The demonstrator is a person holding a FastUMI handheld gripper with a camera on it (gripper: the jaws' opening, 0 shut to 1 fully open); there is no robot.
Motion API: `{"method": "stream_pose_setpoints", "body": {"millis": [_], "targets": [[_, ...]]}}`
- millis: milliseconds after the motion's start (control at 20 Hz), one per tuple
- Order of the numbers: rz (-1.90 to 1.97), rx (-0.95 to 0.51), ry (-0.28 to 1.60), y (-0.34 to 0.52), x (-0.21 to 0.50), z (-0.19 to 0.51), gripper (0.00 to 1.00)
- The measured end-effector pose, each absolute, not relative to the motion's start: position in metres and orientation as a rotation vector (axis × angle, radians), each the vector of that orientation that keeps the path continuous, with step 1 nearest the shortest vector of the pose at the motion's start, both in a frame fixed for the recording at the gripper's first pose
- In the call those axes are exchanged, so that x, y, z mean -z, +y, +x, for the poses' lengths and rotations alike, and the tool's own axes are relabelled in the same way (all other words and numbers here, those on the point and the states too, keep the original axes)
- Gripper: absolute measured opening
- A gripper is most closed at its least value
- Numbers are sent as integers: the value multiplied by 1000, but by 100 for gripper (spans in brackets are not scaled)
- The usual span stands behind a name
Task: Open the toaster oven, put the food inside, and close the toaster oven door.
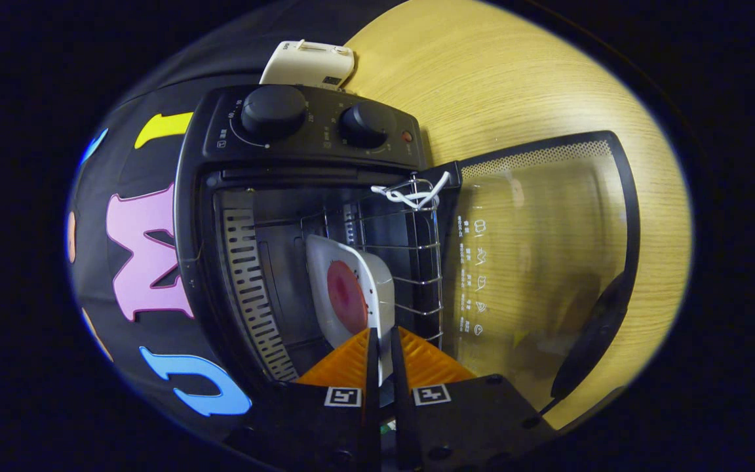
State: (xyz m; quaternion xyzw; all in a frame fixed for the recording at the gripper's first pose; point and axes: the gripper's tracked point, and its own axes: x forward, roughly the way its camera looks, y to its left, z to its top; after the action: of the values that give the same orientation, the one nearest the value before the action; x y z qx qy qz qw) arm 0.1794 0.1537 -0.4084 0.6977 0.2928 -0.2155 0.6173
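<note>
White plate [377,288] with a red food item [346,296] sits inside the open toaster oven [299,216], against its wire rack [410,262]; the gripper [383,351] is clamped on the plate's near rim. Glass door [541,262] lies open on the wooden tabletop [515,85].

The desk [515,85] is a pale wood-grain surface that carries everything here. A black toaster oven [299,196] stands directly on it, and its glass door [541,262] is swung fully open so that the desk's grain shows through the pane. A cream-coloured plastic box [307,64] lies on the desk just beside the oven's control panel, close against the booth's dark wall.
</note>
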Motion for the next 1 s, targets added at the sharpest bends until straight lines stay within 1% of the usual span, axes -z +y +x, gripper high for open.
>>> {"method": "stream_pose_setpoints", "body": {"millis": [50, 100, 250, 350, 550, 600, 800, 900, 1000], "targets": [[1617, 478, 678, 157, 405, 178, 25], [1617, 457, 678, 161, 401, 175, 30], [1576, 422, 708, 168, 388, 162, 72], [1535, 354, 710, 178, 374, 150, 99], [1452, 185, 717, 190, 337, 117, 99], [1431, 124, 709, 193, 326, 109, 98], [1142, -96, 734, 190, 310, 67, 98], [922, -136, 777, 179, 316, 44, 98], [660, -134, 839, 160, 337, 25, 98]]}}
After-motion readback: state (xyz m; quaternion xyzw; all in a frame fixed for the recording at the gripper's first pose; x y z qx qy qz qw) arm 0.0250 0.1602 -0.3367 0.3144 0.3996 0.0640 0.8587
